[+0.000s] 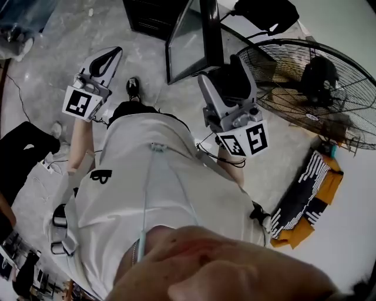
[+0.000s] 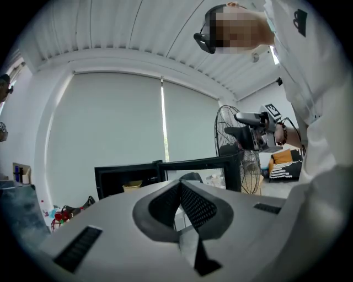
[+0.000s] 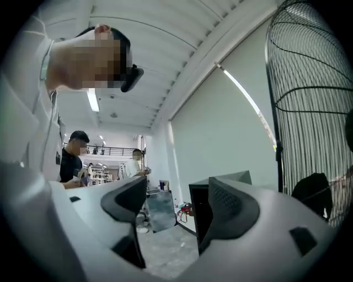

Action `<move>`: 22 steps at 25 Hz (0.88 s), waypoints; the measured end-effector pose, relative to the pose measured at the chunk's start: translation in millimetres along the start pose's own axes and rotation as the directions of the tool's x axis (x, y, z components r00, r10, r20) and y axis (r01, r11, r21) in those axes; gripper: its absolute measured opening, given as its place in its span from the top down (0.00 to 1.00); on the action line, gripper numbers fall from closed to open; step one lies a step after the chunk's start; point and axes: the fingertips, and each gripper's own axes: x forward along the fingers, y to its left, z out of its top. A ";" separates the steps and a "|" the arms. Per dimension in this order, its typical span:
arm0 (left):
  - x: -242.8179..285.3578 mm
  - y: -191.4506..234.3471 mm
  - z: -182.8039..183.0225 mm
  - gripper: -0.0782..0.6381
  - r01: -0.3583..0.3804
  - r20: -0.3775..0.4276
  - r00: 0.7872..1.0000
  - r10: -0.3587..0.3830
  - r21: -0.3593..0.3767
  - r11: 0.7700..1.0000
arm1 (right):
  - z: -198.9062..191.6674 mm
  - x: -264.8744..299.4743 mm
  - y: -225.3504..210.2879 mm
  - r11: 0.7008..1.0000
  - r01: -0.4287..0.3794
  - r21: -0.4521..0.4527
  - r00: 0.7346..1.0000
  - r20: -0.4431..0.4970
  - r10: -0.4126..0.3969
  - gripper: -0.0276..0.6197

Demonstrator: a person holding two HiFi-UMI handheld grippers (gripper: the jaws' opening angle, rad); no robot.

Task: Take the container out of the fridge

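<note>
A black fridge (image 1: 154,17) stands open on the floor ahead, its door (image 1: 191,38) swung out. In the left gripper view a pale yellow container (image 2: 132,187) sits inside the fridge (image 2: 118,175). My left gripper (image 1: 113,53) is raised at chest height, well short of the fridge, shut with nothing between its pads (image 2: 187,201). My right gripper (image 1: 223,67) is held up near the door, open and empty. In the right gripper view the right gripper (image 3: 176,206) frames the fridge's dark side (image 3: 201,215). From the left gripper view, the right gripper (image 2: 255,131) shows at the right.
A large floor fan (image 1: 311,82) stands to the right, close to my right gripper. A striped and orange bundle (image 1: 308,197) lies on the floor at right. Two people (image 3: 74,160) stand far off in the right gripper view. Cables and bags lie at the left (image 1: 23,147).
</note>
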 end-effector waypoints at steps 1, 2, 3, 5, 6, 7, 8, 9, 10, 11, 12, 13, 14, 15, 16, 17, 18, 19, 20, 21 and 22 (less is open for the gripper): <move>4.5 6.2 -0.9 0.88 0.009 0.004 1.000 -0.009 -0.001 1.000 | 10.1 7.8 1.0 1.000 -0.006 -0.007 1.000 0.012 0.006 0.44; 7.6 13.2 -2.2 0.88 0.016 0.006 1.000 -0.016 -0.004 1.000 | 19.1 16.8 2.1 1.000 -0.011 -0.017 1.000 0.021 0.012 0.44; 9.9 21.3 -4.2 0.88 0.020 0.006 1.000 -0.020 -0.009 1.000 | 26.6 26.7 2.7 1.000 -0.015 -0.024 1.000 0.027 0.016 0.44; 14.8 39.1 -7.4 0.88 0.025 0.008 1.000 -0.025 -0.019 1.000 | 36.3 48.6 1.4 0.999 -0.020 -0.029 0.999 0.030 0.021 0.44; 17.5 48.4 -8.7 0.88 0.029 0.010 1.000 -0.029 -0.022 0.999 | 38.4 59.9 -0.6 1.000 -0.019 -0.025 0.999 0.029 0.020 0.44; 20.5 58.1 -10.6 0.88 0.033 0.010 0.999 -0.033 -0.022 0.999 | 38.9 71.2 -3.4 1.000 -0.015 -0.018 1.000 0.025 0.015 0.44; 23.8 68.4 -12.7 0.88 0.036 0.008 0.999 -0.036 -0.022 0.999 | 38.3 82.6 -7.0 1.000 -0.008 -0.010 1.000 0.021 0.008 0.44; 27.0 79.1 -14.8 0.88 0.038 0.007 0.999 -0.038 -0.023 0.999 | 37.1 93.9 -10.9 1.000 -0.001 -0.003 1.000 0.017 0.001 0.44; 29.5 89.9 -16.5 0.88 0.039 0.005 0.999 -0.038 -0.024 0.999 | 35.9 105.1 -14.3 1.000 0.007 0.003 1.000 0.011 -0.007 0.44; 31.2 100.1 -17.6 0.88 0.039 0.003 0.999 -0.039 -0.027 0.999 | 35.0 116.2 -16.7 1.000 0.012 0.005 1.000 0.005 -0.012 0.44; 32.4 109.8 -18.2 0.88 0.041 0.000 0.999 -0.041 -0.027 0.999 | 34.4 127.0 -18.5 1.000 0.016 0.003 1.000 -0.002 -0.016 0.44; 33.6 119.2 -18.6 0.88 0.044 -0.003 0.999 -0.044 -0.026 0.999 | 33.8 137.7 -20.0 1.000 0.020 -0.001 1.000 -0.010 -0.020 0.44; 34.9 128.8 -19.2 0.88 0.045 -0.003 0.999 -0.045 -0.024 0.999 | 33.2 148.4 -21.6 1.000 0.024 -0.007 1.000 -0.018 -0.024 0.44; 36.3 138.5 -20.1 0.88 0.044 -0.003 0.999 -0.044 -0.021 0.999 | 32.3 159.4 -23.6 1.000 0.028 -0.013 0.999 -0.024 -0.028 0.44; 37.7 148.3 -21.0 0.88 0.042 -0.002 0.999 -0.042 -0.020 0.999 | 30.9 170.6 -26.0 0.999 0.031 -0.017 0.999 -0.029 -0.031 0.44; 39.2 158.2 -22.0 0.88 0.040 -0.001 0.999 -0.040 -0.020 0.999 | 28.8 182.1 -28.9 0.999 0.034 -0.021 0.999 -0.033 -0.035 0.44; 40.8 168.0 -23.0 0.88 0.039 0.002 0.999 -0.039 -0.020 0.999 | 26.0 193.5 -31.9 0.999 0.038 -0.025 0.999 -0.038 -0.039 0.44; 42.6 177.3 -23.8 0.88 0.040 0.006 0.999 -0.040 -0.018 0.999 | 22.7 204.5 -35.0 0.999 0.042 -0.027 0.998 -0.043 -0.043 0.44; 44.5 185.7 -24.2 0.88 0.042 0.009 0.999 -0.042 -0.017 0.999 | 19.1 214.6 -37.6 0.999 0.045 -0.026 0.998 -0.049 -0.046 0.44; 46.5 193.2 -24.1 0.88 0.046 0.013 0.999 -0.046 -0.016 0.999 | 15.4 223.7 -39.7 0.999 0.046 -0.019 0.998 -0.052 -0.047 0.44; 48.6 200.3 -23.5 0.88 0.050 0.019 0.999 -0.050 -0.018 0.999 | 11.9 231.8 -41.2 0.999 0.044 -0.004 0.998 -0.052 -0.044 0.44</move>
